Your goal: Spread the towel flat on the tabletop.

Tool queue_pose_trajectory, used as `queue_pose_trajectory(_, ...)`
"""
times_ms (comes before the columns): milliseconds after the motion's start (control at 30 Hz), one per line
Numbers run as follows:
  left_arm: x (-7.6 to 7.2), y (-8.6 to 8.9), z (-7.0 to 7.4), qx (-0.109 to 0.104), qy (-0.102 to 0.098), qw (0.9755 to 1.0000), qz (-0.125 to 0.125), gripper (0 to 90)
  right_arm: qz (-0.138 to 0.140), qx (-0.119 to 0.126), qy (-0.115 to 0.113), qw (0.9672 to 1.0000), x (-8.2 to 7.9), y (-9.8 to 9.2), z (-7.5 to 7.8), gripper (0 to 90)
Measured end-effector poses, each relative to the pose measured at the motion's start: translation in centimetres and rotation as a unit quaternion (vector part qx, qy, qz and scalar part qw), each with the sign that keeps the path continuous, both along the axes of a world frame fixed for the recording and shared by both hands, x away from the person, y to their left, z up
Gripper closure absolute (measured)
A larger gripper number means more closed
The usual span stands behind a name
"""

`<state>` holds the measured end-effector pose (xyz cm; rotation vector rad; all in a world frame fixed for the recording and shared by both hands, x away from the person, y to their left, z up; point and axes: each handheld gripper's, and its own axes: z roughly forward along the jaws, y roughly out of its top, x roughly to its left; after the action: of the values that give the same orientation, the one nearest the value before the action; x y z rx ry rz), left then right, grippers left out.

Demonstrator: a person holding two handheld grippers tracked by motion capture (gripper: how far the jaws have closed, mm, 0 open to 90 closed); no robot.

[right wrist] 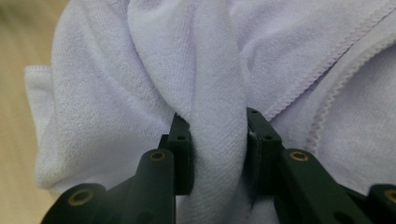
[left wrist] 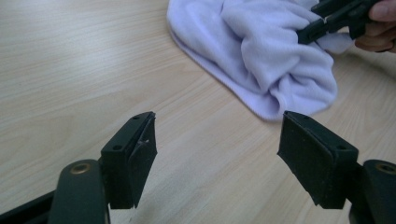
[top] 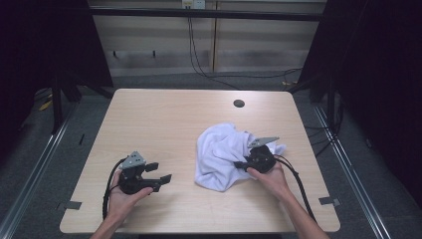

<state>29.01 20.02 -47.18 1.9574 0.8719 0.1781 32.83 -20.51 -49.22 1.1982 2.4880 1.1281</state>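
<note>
1. The crumpled white terry-cloth towel (top: 219,154) lay on the right half of the light wooden worktop (top: 164,114).
2. The right tool (right wrist: 218,140) was clamped on a thick fold of this towel, at its right side.
3. The left tool (left wrist: 217,154) stood wide apart over bare wood, well apart from the towel, and held nothing.
</note>
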Motion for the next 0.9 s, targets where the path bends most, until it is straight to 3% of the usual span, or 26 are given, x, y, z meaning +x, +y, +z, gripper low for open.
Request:
queue_pose_trajectory(67, 0.1, 0.0, 0.0, 0.0, 0.001, 1.0, -0.003, 27.2, 0.028, 0.005, 0.001, 0.9996, -0.9, 1.7, 0.0, 67.0)
queue_pose_trajectory(200, 0.0, 0.0, 0.3, -0.007, -0.001, 1.0, -0.005, 27.4, 0.052, 0.004, 0.0, 0.9986, -1.9, 3.5, 0.1, 65.6)
queue_pose_trajectory(300, -0.1, 0.0, 0.8, -0.011, -0.008, 0.9999, -0.009, 29.9, 0.106, 0.004, 0.008, 0.9943, -3.3, 6.0, 0.5, 62.1)
queue_pose_trajectory(367, -0.2, 0.1, 1.3, -0.018, -0.01, 0.9997, -0.013, 30.4, 0.113, 0.004, 0.01, 0.9935, -3.7, 6.5, 0.6, 61.1)
queue_pose_trajectory(433, -0.4, -0.2, 2.3, -0.032, -0.033, 0.9989, -0.012, 42.1, 0.136, 0.006, 0.013, 0.9906, -4.8, 7.9, 0.9, 53.1)
queue_pose_trajectory(533, 0.1, -0.8, 2.9, -0.031, -0.038, 0.9985, -0.024, 46.1, 0.148, 0.003, 0.011, 0.989, -5.2, 8.2, 1.5, 48.4)
queue_pose_trajectory(567, 0.5, -1.4, 3.2, -0.024, -0.041, 0.9984, -0.031, 49.6, 0.146, 0.007, 0.002, 0.9892, -5.5, 7.8, 2.8, 45.5)
queue_pose_trajectory(633, 1.1, -2.3, 3.4, -0.032, -0.041, 0.9979, -0.039, 52.4, 0.14, 0.019, -0.001, 0.9899, -5.5, 7.4, 3.2, 45.7)
queue_pose_trajectory(700, 2.0, -3.8, 3.2, -0.018, -0.034, 0.9985, -0.04, 57.9, 0.111, 0.037, -0.024, 0.9929, -5.4, 5.8, 4.6, 48.0)
queue_pose_trajectory(733, 2.3, -4.3, 3.0, -0.013, -0.028, 0.9986, -0.043, 59.0, 0.087, 0.032, -0.037, 0.9951, -4.8, 4.7, 5.2, 50.7)
queue_pose_trajectory(767, 3.1, -5.4, 2.3, -0.011, -0.012, 0.9982, -0.058, 59.0, 0.077, 0.033, -0.035, 0.9959, -4.2, 4.2, 5.3, 52.3)
queue_pose_trajectory(900, 3.5, -6.2, 1.0, -0.015, 0.007, 0.9979, -0.063, 56.1, 0.069, 0.048, -0.017, 0.9963, -2.5, 3.9, 4.5, 55.1)
